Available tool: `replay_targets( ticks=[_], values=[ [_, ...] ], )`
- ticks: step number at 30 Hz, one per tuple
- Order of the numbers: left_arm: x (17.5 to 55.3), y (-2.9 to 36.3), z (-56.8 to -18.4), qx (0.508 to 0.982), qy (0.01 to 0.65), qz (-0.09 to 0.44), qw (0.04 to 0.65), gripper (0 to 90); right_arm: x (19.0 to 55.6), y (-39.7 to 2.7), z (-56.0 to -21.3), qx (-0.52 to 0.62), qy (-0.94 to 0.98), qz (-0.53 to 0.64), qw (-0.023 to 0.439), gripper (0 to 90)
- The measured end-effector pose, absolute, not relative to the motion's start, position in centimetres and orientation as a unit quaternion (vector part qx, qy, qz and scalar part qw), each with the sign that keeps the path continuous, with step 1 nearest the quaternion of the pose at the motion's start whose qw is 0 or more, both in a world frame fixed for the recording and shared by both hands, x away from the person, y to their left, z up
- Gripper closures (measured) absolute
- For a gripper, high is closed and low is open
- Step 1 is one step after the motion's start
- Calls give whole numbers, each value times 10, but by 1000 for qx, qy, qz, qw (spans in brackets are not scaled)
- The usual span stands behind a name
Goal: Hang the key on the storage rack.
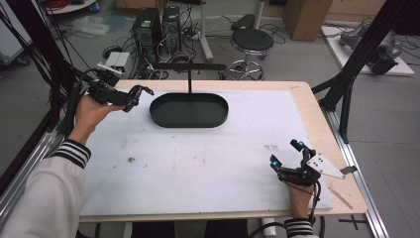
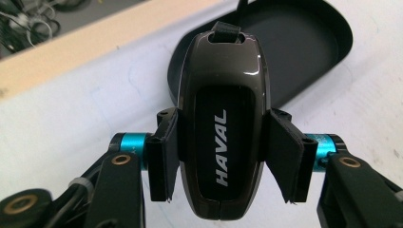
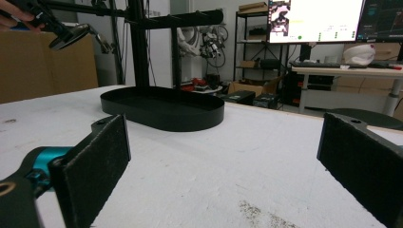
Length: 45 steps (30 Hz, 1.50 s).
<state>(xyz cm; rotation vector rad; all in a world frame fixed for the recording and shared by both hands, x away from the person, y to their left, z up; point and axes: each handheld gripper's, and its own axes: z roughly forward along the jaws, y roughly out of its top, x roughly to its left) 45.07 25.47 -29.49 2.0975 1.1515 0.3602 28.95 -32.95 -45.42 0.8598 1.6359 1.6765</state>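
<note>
One car key (image 2: 221,137), a glossy dark fob with HAVAL printed down its face, sits clamped between the pads of the left gripper (image 2: 222,156). The jaws press on its two long sides at about mid-length, so the strap loop at its top points away from the hand and toward the tray. In the high view the left gripper (image 1: 130,97) hangs in the upper left of the frame, lifted off the mat and just left of the tray's near end. Gripping it by the flanks this way probably keeps the loop end free, either to lower the fob into the tray or to hang it from the bar above.

One black oval tray (image 1: 189,110) lies at upper centre of the high view, with nothing in it; a single post (image 1: 189,80) rises behind it and carries one horizontal bar (image 1: 190,66).

Two grippers are in play. The right gripper (image 1: 288,157) rests at the lower right of that frame, low over the white mat (image 1: 198,158), jaws spread wide and holding nothing, likely parked clear of the work.
</note>
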Motion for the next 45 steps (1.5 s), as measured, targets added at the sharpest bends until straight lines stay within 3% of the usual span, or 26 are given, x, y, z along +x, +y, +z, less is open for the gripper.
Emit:
replay_targets(
  ticks=[45],
  values=[
    [475, 223, -263, 785, 451, 177, 385, 489, 289, -330, -454, 328, 622, 637, 315, 27]
  ],
)
